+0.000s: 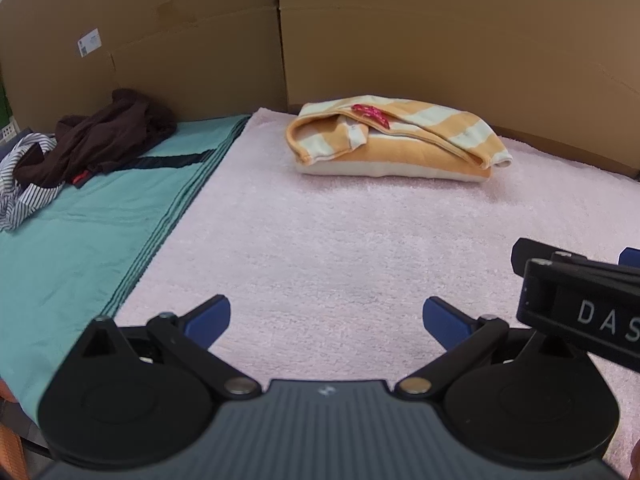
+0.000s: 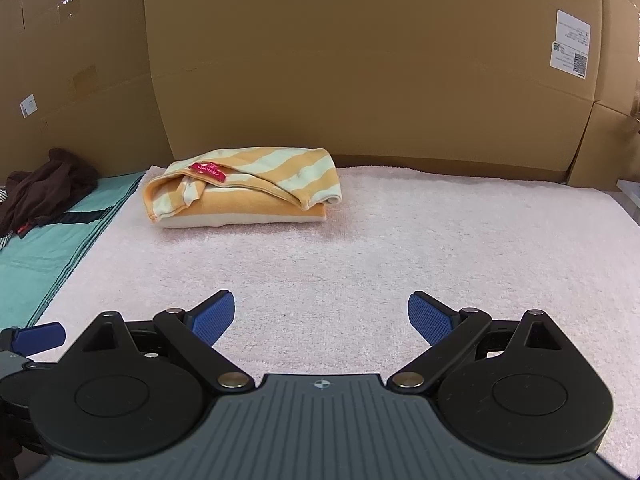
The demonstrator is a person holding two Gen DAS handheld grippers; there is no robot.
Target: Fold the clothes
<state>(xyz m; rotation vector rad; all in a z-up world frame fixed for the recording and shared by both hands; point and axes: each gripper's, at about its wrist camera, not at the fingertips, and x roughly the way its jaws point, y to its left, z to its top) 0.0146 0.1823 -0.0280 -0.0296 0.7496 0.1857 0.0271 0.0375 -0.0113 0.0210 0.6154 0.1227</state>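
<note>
An orange and cream striped garment lies folded at the far side of the pink towel, with a red label on top. My left gripper hovers open over the towel's near part, nothing between its blue pads. My right gripper is open too, well short of the folded garment. The right gripper's black body shows at the right edge of the left wrist view. A blue fingertip of the left gripper shows at the left edge of the right wrist view.
A teal cloth covers the left part of the surface. On it lies a crumpled dark brown garment and a black and white striped one. Cardboard walls close off the back.
</note>
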